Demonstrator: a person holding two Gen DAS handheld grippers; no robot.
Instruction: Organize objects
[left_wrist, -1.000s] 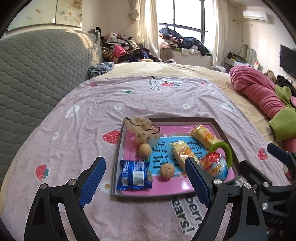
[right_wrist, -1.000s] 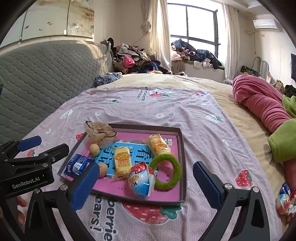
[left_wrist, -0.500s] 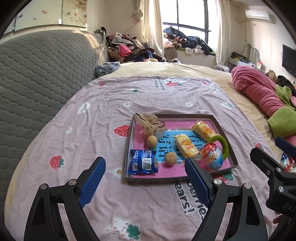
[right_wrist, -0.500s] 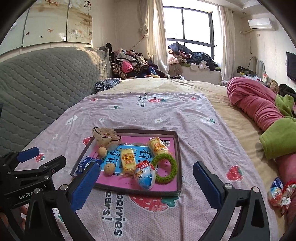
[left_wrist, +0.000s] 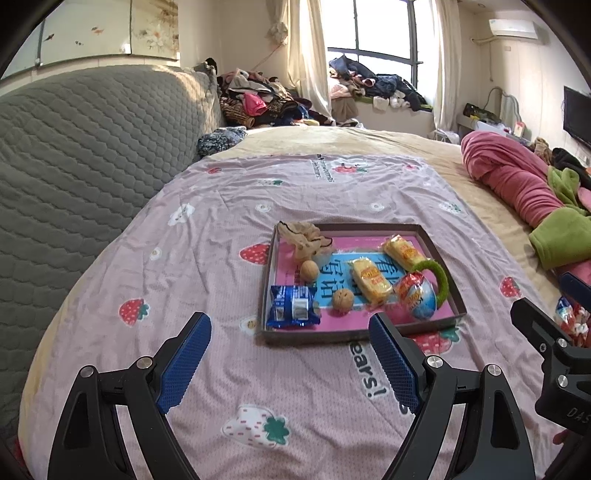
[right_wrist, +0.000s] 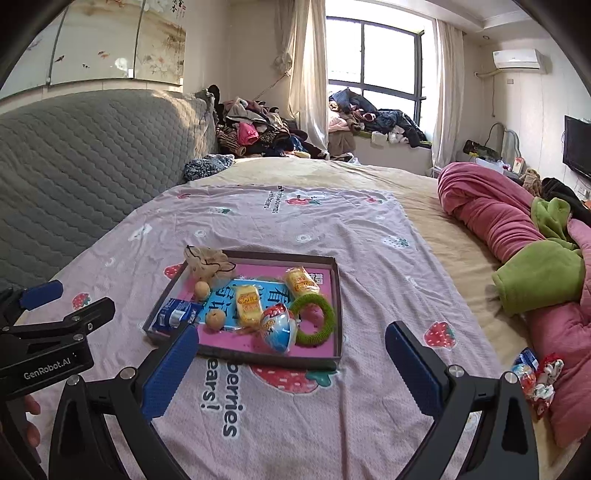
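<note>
A thin, wrinkled pink sheet (left_wrist: 229, 229) printed with strawberries covers the bed, with a quilted grey headboard (left_wrist: 74, 155) to the left and a rolled fuzzy pink blanket (right_wrist: 495, 218) to the right. On the sheet sits a shallow rectangular tray (left_wrist: 354, 334) with dark card walls and a glossy pink and blue floor. It holds a crumpled beige mesh scrunchie (left_wrist: 303, 240) at the far left corner, a crinkly blue snack packet (left_wrist: 293, 307) at the near left, two long yellow wrapped cakes (left_wrist: 370, 280), a fuzzy green ring (right_wrist: 314, 320), a shiny foil egg (right_wrist: 277, 326) leaning on that ring, and two round ridged walnuts (left_wrist: 342, 300).

The left gripper (left_wrist: 290, 363) hangs released over the bare sheet just short of the tray's near wall, blue ribbed pads wide apart. The right gripper (right_wrist: 291, 371) is likewise spread and grasps nothing, the tray just ahead between its fingers. More wrapped snacks (right_wrist: 535, 376) lie against the blanket, well right of the tray.
</note>
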